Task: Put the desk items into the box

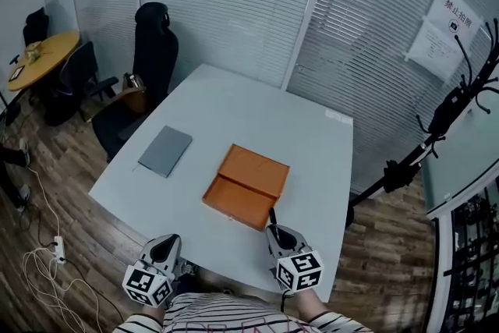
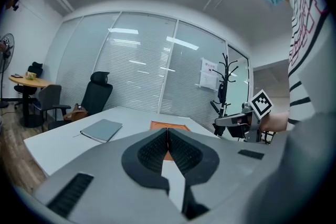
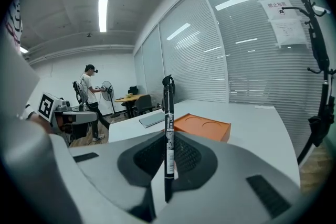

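Right tongs (image 3: pixel 169 140) pinch black pen (image 3: pixel 168 105) upright, at near worktop (image 1: pixel 234 109) edge, short of orange box (image 1: pixel 246 185). Left tongs (image 2: pixel 167 134) pressed together, empty. Box looks empty, though view is poor. Grey notebook (image 1: pixel 165 151) lies left, unpacked.

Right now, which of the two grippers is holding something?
The right gripper: its jaws are shut on a black pen. The left gripper has its jaws closed together with nothing between them.

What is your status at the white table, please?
Left gripper shut, empty. Right gripper shut on black marker pen. Flat orange box ahead on white table, grey notebook to its left. Nothing in the way.
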`<state>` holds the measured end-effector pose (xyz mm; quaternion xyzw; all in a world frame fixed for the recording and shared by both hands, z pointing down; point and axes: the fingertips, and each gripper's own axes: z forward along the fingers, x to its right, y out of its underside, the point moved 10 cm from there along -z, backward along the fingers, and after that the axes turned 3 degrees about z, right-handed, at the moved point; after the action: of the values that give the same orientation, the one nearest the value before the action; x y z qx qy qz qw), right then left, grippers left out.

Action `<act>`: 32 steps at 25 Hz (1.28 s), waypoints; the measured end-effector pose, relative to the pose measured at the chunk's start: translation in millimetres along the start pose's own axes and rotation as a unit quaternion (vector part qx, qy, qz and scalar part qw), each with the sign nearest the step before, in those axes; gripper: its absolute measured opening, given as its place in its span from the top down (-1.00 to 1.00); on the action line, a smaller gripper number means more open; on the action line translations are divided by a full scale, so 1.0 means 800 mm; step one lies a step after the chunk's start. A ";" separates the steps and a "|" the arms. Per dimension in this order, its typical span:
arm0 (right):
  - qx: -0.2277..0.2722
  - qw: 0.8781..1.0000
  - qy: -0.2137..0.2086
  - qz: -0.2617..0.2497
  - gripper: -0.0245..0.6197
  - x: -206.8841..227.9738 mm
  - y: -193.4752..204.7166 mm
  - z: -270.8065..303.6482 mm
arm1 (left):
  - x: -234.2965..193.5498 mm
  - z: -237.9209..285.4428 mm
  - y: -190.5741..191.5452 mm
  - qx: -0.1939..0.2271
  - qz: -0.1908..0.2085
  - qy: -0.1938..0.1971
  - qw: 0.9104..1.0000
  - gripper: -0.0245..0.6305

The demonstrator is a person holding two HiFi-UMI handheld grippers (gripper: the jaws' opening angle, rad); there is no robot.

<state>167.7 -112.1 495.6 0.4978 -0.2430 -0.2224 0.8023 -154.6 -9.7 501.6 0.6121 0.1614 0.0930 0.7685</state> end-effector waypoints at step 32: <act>-0.153 0.981 0.100 -0.069 0.80 0.006 0.000 0.192 | -0.183 0.124 -0.039 -0.016 0.010 0.132 0.991 0.85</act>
<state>77.6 -221.3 556.0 0.4039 -0.0902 -0.2608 0.8722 -256.2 -157.3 510.3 0.5838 0.2544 0.1831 0.7490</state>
